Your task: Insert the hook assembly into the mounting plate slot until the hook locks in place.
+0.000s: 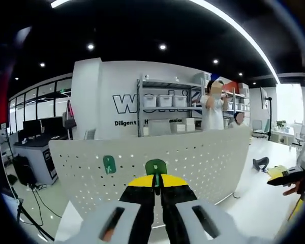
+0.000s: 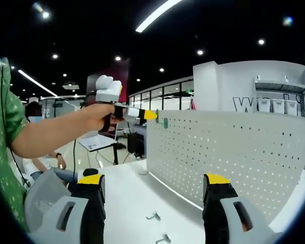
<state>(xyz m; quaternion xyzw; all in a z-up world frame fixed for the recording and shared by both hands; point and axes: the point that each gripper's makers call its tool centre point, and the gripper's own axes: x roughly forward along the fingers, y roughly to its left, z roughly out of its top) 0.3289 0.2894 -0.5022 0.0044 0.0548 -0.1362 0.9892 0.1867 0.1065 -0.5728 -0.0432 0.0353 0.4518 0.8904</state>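
Gripping a green hook [image 1: 155, 166] between its yellow-tipped jaws, the left gripper [image 1: 156, 184] was clenched on the piece right at the face of a white perforated mounting plate [image 1: 203, 157]. The hook's rounded top rose just above the jaw tips and sat against the plate's hole pattern; whether it had seated in a slot could not be told. A second green hook [image 1: 109, 164] was already on the plate, to the left of the held one and near the upper edge. At the right edge of the left gripper view, part of the right gripper [image 1: 290, 177] showed with a hand around it.

From the right gripper view, the right gripper [image 2: 152, 185] stood with its jaws spread wide and nothing between them, above a white tabletop [image 2: 132, 198]. Two small metal hooks [image 2: 159, 227] lay on that surface between the jaws. Farther off, a person's hand [image 2: 94, 116] and bare forearm, coming from a green sleeve [image 2: 2, 132], held the left gripper [image 2: 151, 115] level against the top left corner of the mounting plate [image 2: 229, 152], where a small green hook [image 2: 165, 122] showed just beside the yellow tip.

Shelving with white bins [image 1: 165, 100] stood behind the plate.
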